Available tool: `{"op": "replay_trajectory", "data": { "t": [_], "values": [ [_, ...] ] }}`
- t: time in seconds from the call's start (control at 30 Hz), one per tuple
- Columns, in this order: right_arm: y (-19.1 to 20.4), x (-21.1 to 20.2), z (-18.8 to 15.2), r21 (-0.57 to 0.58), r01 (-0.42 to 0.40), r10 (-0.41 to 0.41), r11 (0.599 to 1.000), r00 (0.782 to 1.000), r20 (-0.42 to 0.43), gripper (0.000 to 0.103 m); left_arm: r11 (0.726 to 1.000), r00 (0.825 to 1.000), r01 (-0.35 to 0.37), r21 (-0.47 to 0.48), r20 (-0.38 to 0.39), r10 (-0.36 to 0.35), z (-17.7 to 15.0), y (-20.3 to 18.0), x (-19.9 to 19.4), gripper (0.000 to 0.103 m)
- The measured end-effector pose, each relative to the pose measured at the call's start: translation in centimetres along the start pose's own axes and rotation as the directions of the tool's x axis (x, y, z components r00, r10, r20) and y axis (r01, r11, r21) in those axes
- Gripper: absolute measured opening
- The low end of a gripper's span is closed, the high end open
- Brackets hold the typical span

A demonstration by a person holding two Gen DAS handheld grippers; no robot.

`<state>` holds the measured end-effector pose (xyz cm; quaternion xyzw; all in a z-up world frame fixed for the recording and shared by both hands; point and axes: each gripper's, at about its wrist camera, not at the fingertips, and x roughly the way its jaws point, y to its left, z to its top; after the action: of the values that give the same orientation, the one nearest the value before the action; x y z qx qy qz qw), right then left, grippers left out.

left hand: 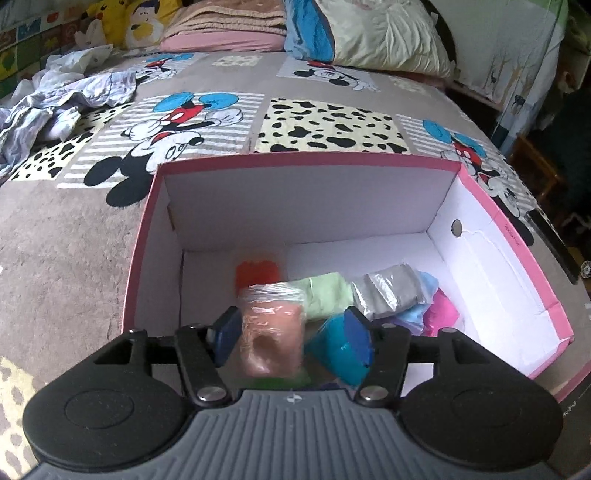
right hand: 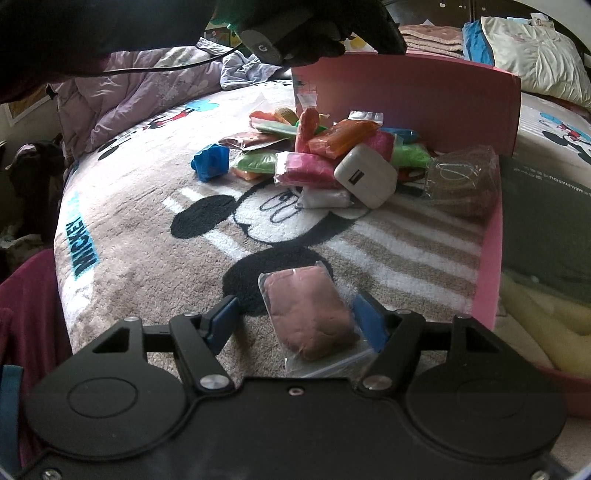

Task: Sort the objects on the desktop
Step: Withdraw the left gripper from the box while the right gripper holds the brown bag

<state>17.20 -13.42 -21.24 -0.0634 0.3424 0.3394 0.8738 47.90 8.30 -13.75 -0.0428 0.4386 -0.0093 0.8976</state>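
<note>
My left gripper [left hand: 291, 336] hangs over the open pink box [left hand: 306, 158], jaws wide open. A blurred peach clay packet [left hand: 271, 332] is between the fingers, touching neither pad. Inside the box lie orange [left hand: 256, 271], green [left hand: 325, 295], grey [left hand: 388, 291], teal [left hand: 336, 350] and magenta [left hand: 441, 314] packets. My right gripper [right hand: 295, 325] is open around a pink-brown clay packet [right hand: 308, 314] lying on the blanket; its right pad is near the packet. A pile of coloured packets [right hand: 314, 147] and a white charger [right hand: 365, 175] lie beyond, beside the box's pink wall [right hand: 424, 96].
The work surface is a Mickey Mouse blanket [right hand: 207, 236] on a bed. A brown packet [right hand: 461, 177] leans by the box. Crumpled clothes [left hand: 62, 107] and pillows [left hand: 380, 33] lie at the far side. The bed edge drops off at left in the right wrist view.
</note>
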Motion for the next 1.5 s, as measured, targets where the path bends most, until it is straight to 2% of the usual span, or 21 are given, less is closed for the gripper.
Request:
{"op": "replay_trajectory", "data": {
  "t": [0.2, 0.3, 0.4, 0.47, 0.6, 1.23, 1.37, 1.5],
  "values": [
    [0.0, 0.0, 0.0, -0.003, 0.003, -0.003, 1.000, 1.000, -0.002, 0.069, 0.995, 0.994, -0.072, 0.073, 0.092, 0.065, -0.8, -1.1, -2.9, 0.060],
    [0.0, -0.1, 0.0, 0.003, 0.005, -0.005, 1.000, 1.000, 0.001, 0.069, 0.981, 0.980, -0.147, 0.126, 0.151, 0.127, -1.4, -2.1, -4.9, 0.060],
    [0.1, -0.1, -0.1, 0.010, 0.011, -0.011, 1.000, 1.000, 0.007, 0.069, 0.956, 0.961, -0.226, 0.186, 0.204, 0.188, -2.0, -3.4, -7.0, 0.060],
    [0.2, -0.1, 0.0, 0.011, 0.017, -0.017, 1.000, 1.000, 0.008, 0.069, 0.948, 0.952, -0.249, 0.200, 0.230, 0.201, -2.5, -4.0, -8.4, 0.060],
    [0.3, -0.1, 0.1, 0.006, 0.024, -0.024, 1.000, 1.000, 0.002, 0.069, 0.957, 0.960, -0.216, 0.194, 0.220, 0.172, -3.0, -4.6, -10.4, 0.061],
    [0.9, 0.1, 0.9, -0.031, 0.048, -0.050, 0.998, 0.998, -0.039, 0.068, 0.969, 0.961, -0.180, 0.167, 0.240, 0.137, -5.5, -4.4, -15.7, 0.061],
    [1.1, -0.1, 0.9, -0.037, 0.072, -0.073, 0.997, 0.997, -0.029, 0.062, 0.970, 0.961, -0.175, 0.170, 0.244, 0.131, -6.0, -4.2, -16.5, 0.061],
    [1.3, -0.4, 0.9, -0.048, 0.096, -0.097, 0.994, 0.995, -0.021, 0.051, 0.972, 0.960, -0.173, 0.162, 0.249, 0.129, -6.3, -3.7, -17.1, 0.061]
  ]
}}
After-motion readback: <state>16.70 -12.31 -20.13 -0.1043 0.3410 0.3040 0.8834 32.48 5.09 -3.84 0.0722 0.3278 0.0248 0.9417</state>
